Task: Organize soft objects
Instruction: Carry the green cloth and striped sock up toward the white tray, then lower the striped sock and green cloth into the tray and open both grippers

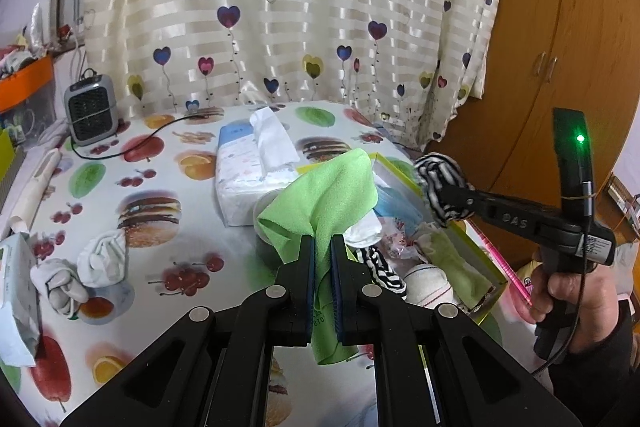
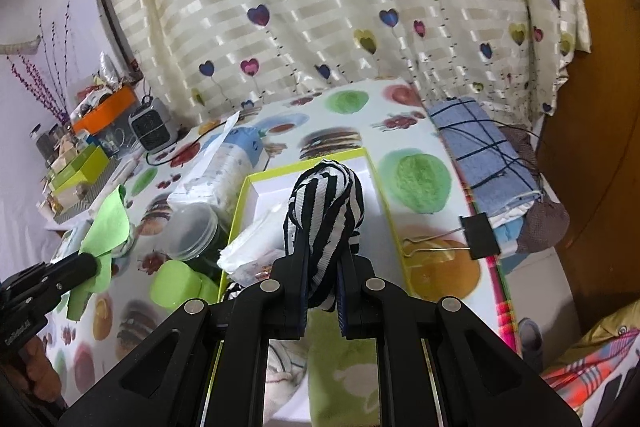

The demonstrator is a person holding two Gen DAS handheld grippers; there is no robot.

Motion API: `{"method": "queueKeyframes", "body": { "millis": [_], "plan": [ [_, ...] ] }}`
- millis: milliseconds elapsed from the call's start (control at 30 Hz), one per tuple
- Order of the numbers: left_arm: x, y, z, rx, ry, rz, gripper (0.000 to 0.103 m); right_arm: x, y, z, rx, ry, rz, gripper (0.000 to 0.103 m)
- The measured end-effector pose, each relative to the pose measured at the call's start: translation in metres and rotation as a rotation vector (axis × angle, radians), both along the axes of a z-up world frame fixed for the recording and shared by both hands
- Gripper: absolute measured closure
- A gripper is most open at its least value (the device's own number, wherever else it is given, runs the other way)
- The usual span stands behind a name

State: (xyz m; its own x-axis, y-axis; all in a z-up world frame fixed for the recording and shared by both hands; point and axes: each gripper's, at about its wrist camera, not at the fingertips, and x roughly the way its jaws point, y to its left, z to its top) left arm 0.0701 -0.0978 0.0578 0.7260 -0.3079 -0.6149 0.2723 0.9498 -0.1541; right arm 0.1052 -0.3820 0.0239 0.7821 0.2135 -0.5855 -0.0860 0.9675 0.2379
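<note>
My left gripper [image 1: 322, 247] is shut on a green cloth [image 1: 328, 195] and holds it above the table, left of the yellow-rimmed box [image 1: 486, 259]. The green cloth also shows in the right wrist view [image 2: 106, 227]. My right gripper [image 2: 323, 255] is shut on a black-and-white striped sock [image 2: 326, 203] and holds it over the box [image 2: 316, 167]. In the left wrist view the striped sock [image 1: 440, 183] hangs at the right gripper's tips above the box. The box holds several soft items, among them a striped piece [image 1: 384, 267] and a green towel [image 1: 456, 263].
A tissue pack [image 1: 248, 171], a clear jar [image 2: 196, 231] and white rolled socks [image 1: 100, 259] lie on the fruit-print tablecloth [image 1: 160, 155]. A small heater [image 1: 90, 115] stands at the back left. A blue folded towel [image 2: 484, 155] and binder clip [image 2: 480, 235] lie right of the box.
</note>
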Motion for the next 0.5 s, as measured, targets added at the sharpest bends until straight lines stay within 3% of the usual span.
{"method": "queueKeyframes", "body": {
  "millis": [300, 367, 500],
  "plan": [
    [0.008, -0.009, -0.002, 0.014, 0.01, -0.012, 0.096, 0.032, 0.01, -0.031, -0.036, 0.096, 0.041, 0.088],
    [0.01, -0.011, -0.003, 0.016, 0.013, -0.015, 0.096, 0.032, 0.008, -0.033, -0.041, 0.098, 0.038, 0.083],
    [0.015, -0.019, -0.003, 0.019, 0.016, -0.029, 0.096, 0.026, 0.007, -0.029, -0.05, 0.073, 0.043, 0.058]
  ]
}}
